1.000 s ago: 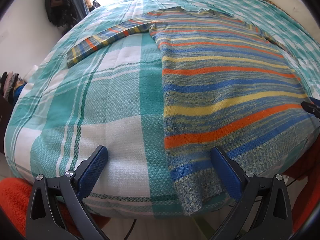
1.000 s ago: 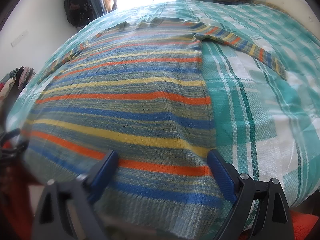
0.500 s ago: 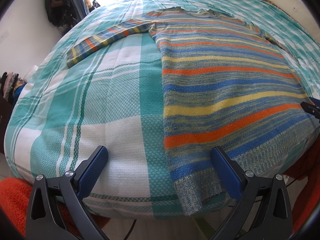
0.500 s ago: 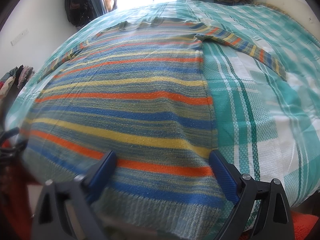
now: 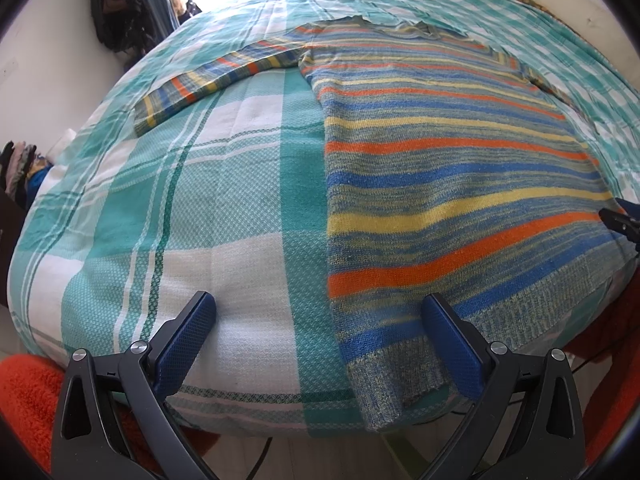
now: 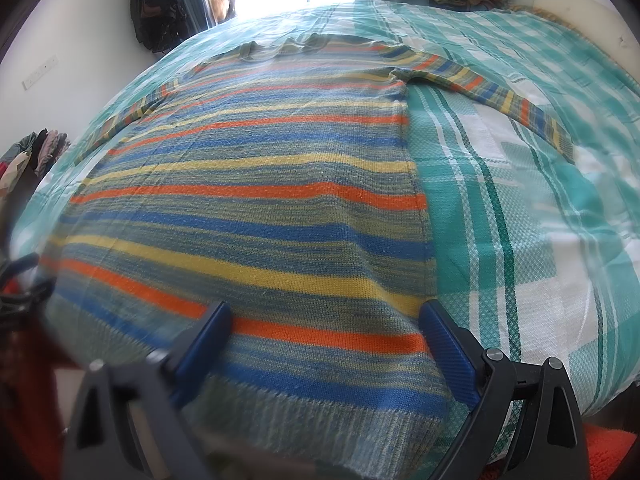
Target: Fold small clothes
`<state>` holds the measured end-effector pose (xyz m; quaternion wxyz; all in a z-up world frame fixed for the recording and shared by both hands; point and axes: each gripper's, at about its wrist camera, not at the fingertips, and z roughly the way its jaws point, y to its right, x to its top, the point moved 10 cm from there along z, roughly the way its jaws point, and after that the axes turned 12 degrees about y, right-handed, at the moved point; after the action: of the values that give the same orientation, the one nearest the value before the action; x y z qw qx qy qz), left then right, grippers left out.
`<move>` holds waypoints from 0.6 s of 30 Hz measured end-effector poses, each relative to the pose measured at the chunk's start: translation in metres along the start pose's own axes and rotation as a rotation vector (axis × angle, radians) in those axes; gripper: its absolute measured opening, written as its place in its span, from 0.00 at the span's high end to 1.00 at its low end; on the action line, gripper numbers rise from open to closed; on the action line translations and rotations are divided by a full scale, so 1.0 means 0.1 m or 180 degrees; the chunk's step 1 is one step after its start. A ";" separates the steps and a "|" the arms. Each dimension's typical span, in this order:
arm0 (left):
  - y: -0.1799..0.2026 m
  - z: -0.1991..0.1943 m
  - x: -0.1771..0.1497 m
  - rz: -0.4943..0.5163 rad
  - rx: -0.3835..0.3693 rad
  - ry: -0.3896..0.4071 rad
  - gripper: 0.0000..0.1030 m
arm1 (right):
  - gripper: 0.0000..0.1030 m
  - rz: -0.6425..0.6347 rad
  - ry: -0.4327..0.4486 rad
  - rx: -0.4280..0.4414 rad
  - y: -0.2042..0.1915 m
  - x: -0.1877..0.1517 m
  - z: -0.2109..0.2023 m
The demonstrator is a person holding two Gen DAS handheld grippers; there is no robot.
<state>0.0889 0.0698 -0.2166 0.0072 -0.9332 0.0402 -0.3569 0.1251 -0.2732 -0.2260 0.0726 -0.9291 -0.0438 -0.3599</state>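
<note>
A striped knit sweater (image 5: pixel 440 152) in blue, orange, yellow and grey lies flat on the bed, hem toward me, both sleeves spread out. It also shows in the right wrist view (image 6: pixel 256 208). My left gripper (image 5: pixel 320 320) is open and empty, over the sweater's near left hem corner and the bare cover beside it. My right gripper (image 6: pixel 326 330) is open and empty, low over the sweater's near right hem corner. The left sleeve (image 5: pixel 212 80) runs out to the left, the right sleeve (image 6: pixel 504 100) to the right.
The bed has a teal and white plaid cover (image 5: pixel 192 200). An orange fluffy rug (image 5: pixel 24 392) lies on the floor at the bed's near edge. Dark clothes (image 5: pixel 120 12) hang at the far wall by a bright window. Piled clothes (image 5: pixel 16 168) sit at the left.
The right gripper has edged slightly forward and down over the hem. The left gripper and the sweater have not visibly moved.
</note>
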 end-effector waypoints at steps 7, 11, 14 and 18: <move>-0.34 -0.41 0.68 -0.0570 -0.0294 0.0453 0.01 | 0.10 0.0290 -0.0032 0.0382 0.12 0.25 -0.32; -0.74 -0.18 1.03 -0.0824 -0.0078 0.0670 0.01 | 0.10 0.0405 0.0244 0.0258 0.75 0.89 -0.54; -0.99 0.20 0.97 -0.1018 0.0137 0.0547 0.02 | 0.10 0.0658 0.0482 -0.0036 1.52 1.40 -0.54; -1.20 0.44 0.69 -0.1282 0.0280 0.0445 0.02 | 0.17 0.1566 0.0601 -0.0170 2.53 1.71 -0.24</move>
<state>0.1782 0.1834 -0.1985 -0.0264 -0.8942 -0.1622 -0.4165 0.2689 -0.5220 -0.1187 0.1371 -0.8757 0.1999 -0.4176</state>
